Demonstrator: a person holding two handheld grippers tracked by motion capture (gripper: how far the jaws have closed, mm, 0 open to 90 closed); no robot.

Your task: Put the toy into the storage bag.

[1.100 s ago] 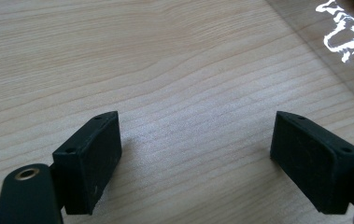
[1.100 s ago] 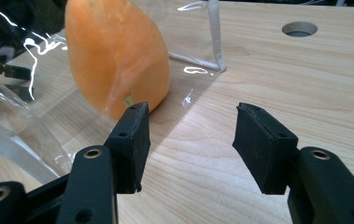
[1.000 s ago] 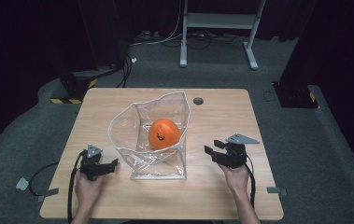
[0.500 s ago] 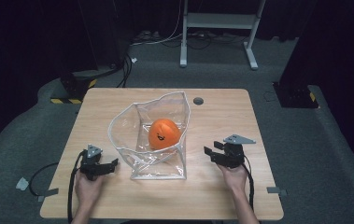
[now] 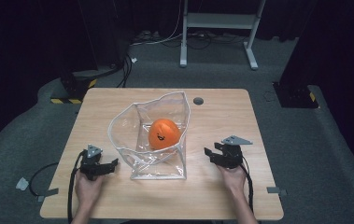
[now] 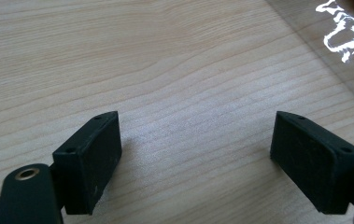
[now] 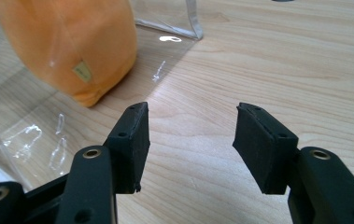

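2 grippers flanked the clear bag (image 5: 153, 149) holding the orange toy (image 5: 164, 134); the right gripper (image 5: 214, 155) sat nearer it, the left gripper (image 5: 110, 165) beside the bag's corner, both with jaws apart, empty.

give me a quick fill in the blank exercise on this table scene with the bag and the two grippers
1. The orange plush toy with a smiling face sits inside a clear ____ bag.
2. Both grippers rest near the bag with their jaws ____ and nothing between them: the left gripper and the right gripper.
3. The bag lies on a ____ table.
4. In the high view, the bag lies ____ the two grippers.

Missing words: plastic; open; wooden; between
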